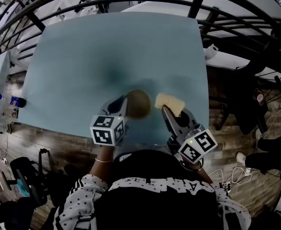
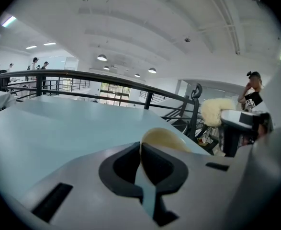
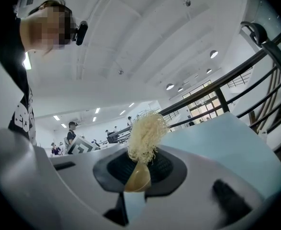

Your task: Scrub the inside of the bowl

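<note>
A tan bowl [image 1: 139,103] is held just above the pale blue table [image 1: 83,66], near its front edge. My left gripper [image 1: 123,103] is shut on the bowl's left rim. In the left gripper view the cream bowl wall [image 2: 166,139] rises from between the closed pads of that gripper [image 2: 140,150]. My right gripper [image 1: 165,110] stays just right of the bowl, shut on a yellowish fibrous scrubber [image 1: 170,103]. In the right gripper view the scrubber [image 3: 146,134] sticks up from the gripper [image 3: 139,169]. The scrubber is outside the bowl, beside its right rim.
A black curved railing [image 1: 130,4] runs behind the table. A bottle [image 1: 18,101] stands on a side table at the left. Chairs and cables [image 1: 236,171] crowd the floor at the right. Several people [image 2: 35,63] stand far off in the hall.
</note>
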A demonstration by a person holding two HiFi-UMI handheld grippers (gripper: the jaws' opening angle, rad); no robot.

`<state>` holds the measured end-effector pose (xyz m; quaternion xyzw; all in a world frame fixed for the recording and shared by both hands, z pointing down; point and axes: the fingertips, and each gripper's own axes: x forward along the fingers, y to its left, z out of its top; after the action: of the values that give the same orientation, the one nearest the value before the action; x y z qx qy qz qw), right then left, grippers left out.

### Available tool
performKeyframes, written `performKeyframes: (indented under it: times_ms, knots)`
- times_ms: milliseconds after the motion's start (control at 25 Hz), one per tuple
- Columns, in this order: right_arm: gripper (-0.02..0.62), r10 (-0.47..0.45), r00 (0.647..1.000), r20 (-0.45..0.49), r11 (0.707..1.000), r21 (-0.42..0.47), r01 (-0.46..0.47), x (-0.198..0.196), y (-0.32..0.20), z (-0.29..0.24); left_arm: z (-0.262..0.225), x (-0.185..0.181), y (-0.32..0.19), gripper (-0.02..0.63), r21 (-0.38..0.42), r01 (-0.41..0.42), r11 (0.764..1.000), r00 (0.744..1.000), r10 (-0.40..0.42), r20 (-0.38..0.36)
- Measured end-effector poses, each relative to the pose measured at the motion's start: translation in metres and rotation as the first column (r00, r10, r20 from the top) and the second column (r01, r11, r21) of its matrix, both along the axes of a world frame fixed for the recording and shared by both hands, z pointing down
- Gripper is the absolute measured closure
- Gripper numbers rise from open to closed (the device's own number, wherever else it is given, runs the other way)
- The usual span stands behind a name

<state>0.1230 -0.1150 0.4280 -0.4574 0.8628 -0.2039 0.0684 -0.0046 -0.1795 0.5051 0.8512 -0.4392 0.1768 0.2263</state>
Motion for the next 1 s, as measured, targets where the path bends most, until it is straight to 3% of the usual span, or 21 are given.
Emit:
performKeyframes:
  times_ms: [400, 640, 1000]
  knots:
    - [0.538, -0.080, 0.996, -0.045, 0.995, 0.056, 0.082, -0.023, -0.002, -0.011, -0.049, 0.021, 0.004, 0.583, 0.160, -0.054, 0.986, 0.997, 0.046, 0.054]
    - [0.538, -0.134, 0.979, -0.152, 0.984, 0.098, 0.150, -0.037, 0.002, -0.016, -0.080, 0.039, 0.013, 0.583, 0.281, -0.120, 0.952, 0.986, 0.080, 0.149]
    - [0.538, -0.180, 0.953, -0.244, 0.971, 0.109, 0.211, -0.052, -0.005, -0.018, -0.107, 0.048, 0.014, 0.583, 0.360, -0.134, 0.923, 0.979, 0.068, 0.191]
